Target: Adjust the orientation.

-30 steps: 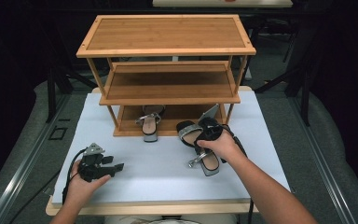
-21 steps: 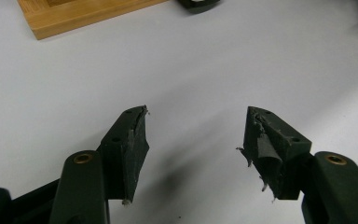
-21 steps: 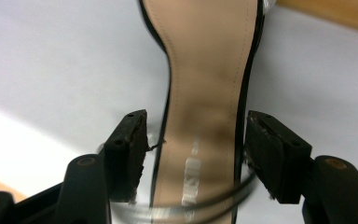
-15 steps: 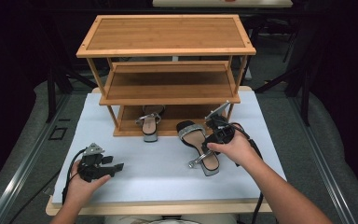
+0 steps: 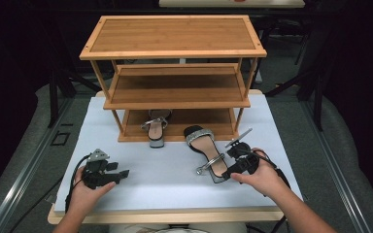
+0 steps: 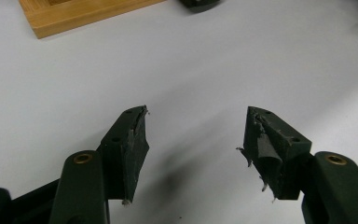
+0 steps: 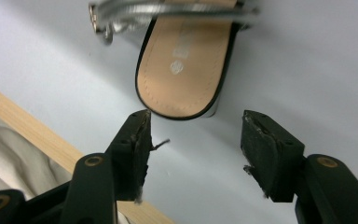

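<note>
A: Left hand-held gripper (image 5: 122, 173)?
B: Near counter (image 5: 165, 179) front-left corner, jaws wide, empty.
A: Right hand-held gripper (image 7: 193, 130)?
B: Front-right, jaws apart, just been closing a bit, holding nothing; sandal (image 5: 206, 150) heel just beyond.
A: Farther?
B: Second sandal (image 5: 156, 130) on rack (image 5: 175, 92) bottom shelf.

My left black two-jaw gripper (image 5: 122, 173) rests low at the near left, jaws wide apart and pointing right. My right black two-jaw gripper (image 5: 227, 174) sits near right, jaws apart, having just been closing slightly.

The sandal (image 7: 182, 70) is cut off at the right gripper view's top edge, its strap blurred.
</note>
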A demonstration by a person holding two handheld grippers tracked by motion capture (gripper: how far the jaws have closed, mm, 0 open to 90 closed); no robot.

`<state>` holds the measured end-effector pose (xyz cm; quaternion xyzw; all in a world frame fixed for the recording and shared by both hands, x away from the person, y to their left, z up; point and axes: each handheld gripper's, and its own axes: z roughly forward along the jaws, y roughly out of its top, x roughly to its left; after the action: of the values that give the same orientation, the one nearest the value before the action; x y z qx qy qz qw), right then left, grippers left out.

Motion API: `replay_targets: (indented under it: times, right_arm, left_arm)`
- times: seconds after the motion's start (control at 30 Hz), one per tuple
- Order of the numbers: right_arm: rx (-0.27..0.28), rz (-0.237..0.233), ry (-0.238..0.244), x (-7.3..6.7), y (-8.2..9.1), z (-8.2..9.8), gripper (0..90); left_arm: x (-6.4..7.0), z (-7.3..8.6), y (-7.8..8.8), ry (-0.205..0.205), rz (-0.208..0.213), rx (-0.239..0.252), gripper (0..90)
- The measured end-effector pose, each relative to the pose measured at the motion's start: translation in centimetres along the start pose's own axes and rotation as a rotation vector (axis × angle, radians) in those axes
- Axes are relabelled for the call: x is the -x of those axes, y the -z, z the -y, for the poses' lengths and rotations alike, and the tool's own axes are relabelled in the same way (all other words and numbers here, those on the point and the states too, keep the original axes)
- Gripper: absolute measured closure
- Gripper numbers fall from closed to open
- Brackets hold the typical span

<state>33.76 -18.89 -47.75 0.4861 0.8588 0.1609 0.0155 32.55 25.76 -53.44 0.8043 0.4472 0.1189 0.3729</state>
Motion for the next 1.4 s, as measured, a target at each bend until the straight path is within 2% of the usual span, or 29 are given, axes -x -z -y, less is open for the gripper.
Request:
replay_targets:
  times: [0.07,0.2,0.4,0.5,0.57,0.67,0.77,0.9,1.1,1.2,1.4]
  right_arm:
    - [-0.003,-0.017,0.002,-0.1,-0.7,0.4,40.5]
    - [0.017,-0.018,0.054,-0.2,-2.2,0.8,38.0]
    - [0.053,-0.033,0.091,-0.3,-3.7,0.5,37.6]
    - [0.071,-0.01,0.098,-0.5,-4.0,0.2,37.0]
    - [0.074,-0.015,0.101,-0.7,-4.2,0.1,36.0]
    - [0.089,-0.01,0.125,-1.1,-4.6,0.0,32.7]
    - [0.086,0.02,0.151,-1.4,-5.2,-0.3,31.9]
    - [0.071,0.005,0.158,-1.2,-5.4,-0.6,30.7]
    - [0.077,0.05,0.172,-1.6,-5.3,-0.4,33.1]
    - [0.078,0.044,0.169,-1.6,-5.2,-0.5,33.3]
    - [0.106,0.022,0.115,-1.3,-4.3,-1.3,35.0]
  left_arm:
    - [0.0,0.0,0.0,0.001,0.0,0.002,39.3]
    - [-0.1,0.0,0.0,0.002,-0.001,-0.003,39.3]
    - [-0.1,0.0,0.0,0.002,0.0,-0.003,39.3]
    - [-0.1,0.0,0.0,0.003,0.001,-0.003,39.3]
    - [-0.1,0.0,-0.1,0.002,0.001,-0.001,39.3]
    - [-0.1,0.0,-0.1,0.001,0.001,-0.006,39.3]
    - [0.0,0.0,-0.1,0.001,0.003,-0.004,39.3]
    - [-0.1,0.0,-0.1,0.006,0.002,-0.002,39.3]
    - [0.0,0.0,-0.3,0.001,0.007,-0.007,39.3]
    - [0.0,0.0,-0.3,0.003,0.007,-0.008,39.3]
    - [0.1,-0.1,-0.5,0.002,0.01,-0.01,39.3]
